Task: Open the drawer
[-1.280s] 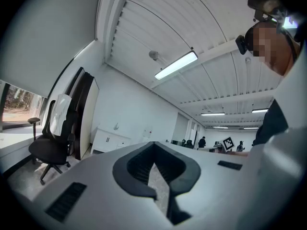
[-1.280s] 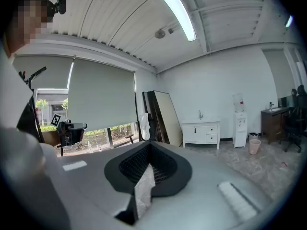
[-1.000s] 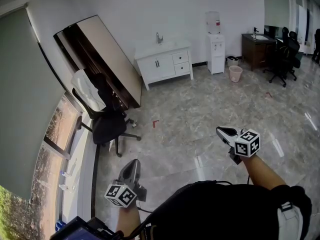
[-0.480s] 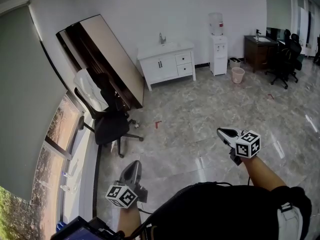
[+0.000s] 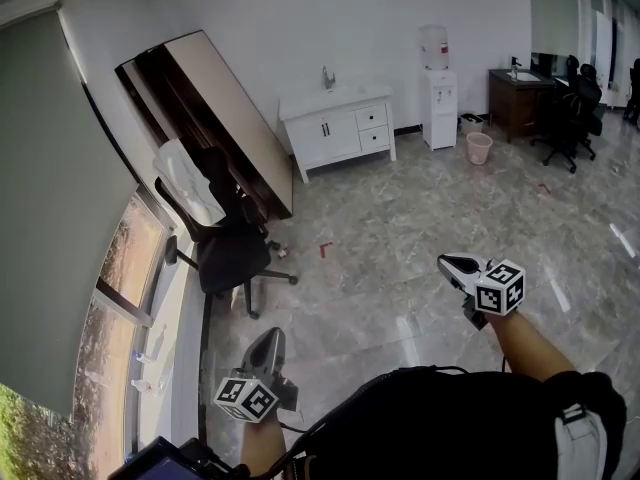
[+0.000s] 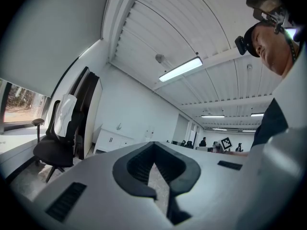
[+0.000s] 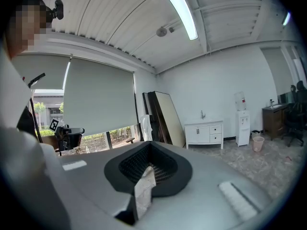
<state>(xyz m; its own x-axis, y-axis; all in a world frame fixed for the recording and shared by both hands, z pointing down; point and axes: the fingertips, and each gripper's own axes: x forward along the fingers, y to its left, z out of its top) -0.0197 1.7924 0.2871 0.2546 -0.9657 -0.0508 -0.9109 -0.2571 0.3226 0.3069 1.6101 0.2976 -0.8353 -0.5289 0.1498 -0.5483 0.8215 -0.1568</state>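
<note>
A white cabinet (image 5: 340,128) with a sink tap on top stands against the far wall; its drawers (image 5: 372,118) are stacked at its right end and look closed. It also shows far off in the right gripper view as the cabinet (image 7: 204,133) and small in the left gripper view as the cabinet (image 6: 112,140). My left gripper (image 5: 268,340) is held low at the left, jaws together and empty. My right gripper (image 5: 447,263) is held out at the right, shut on nothing. Both point across the marble floor toward the cabinet, several steps away from it.
A black office chair (image 5: 225,238) with a white garment stands at the left by the window. A large board (image 5: 220,108) leans on the wall. Right of the cabinet are a water dispenser (image 5: 436,88), a pink bin (image 5: 479,147) and a dark desk (image 5: 520,93) with chairs.
The whole view has advanced across the floor: cabinet, chair and board have drifted right and slightly nearer. Both grippers keep their pose and stay shut.
</note>
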